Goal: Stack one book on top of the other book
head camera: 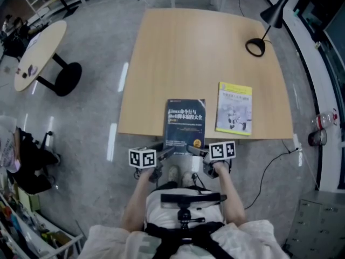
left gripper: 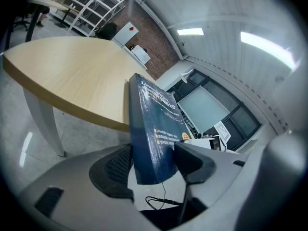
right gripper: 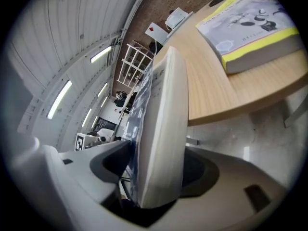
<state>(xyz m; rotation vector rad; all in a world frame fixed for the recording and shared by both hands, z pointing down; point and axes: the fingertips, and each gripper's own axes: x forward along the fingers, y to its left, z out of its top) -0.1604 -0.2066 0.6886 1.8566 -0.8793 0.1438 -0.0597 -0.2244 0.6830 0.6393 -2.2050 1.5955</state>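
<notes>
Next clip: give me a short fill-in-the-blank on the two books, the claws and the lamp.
1. The held book, with the left claw and right claw shut on its near end, has a dark ____ cover.
2. In the head view, the yellow book lies on the table to the held book's ____.
3. The black lamp stands at the table's ____ right corner, away from the person.
Missing words: blue; right; far.
</notes>
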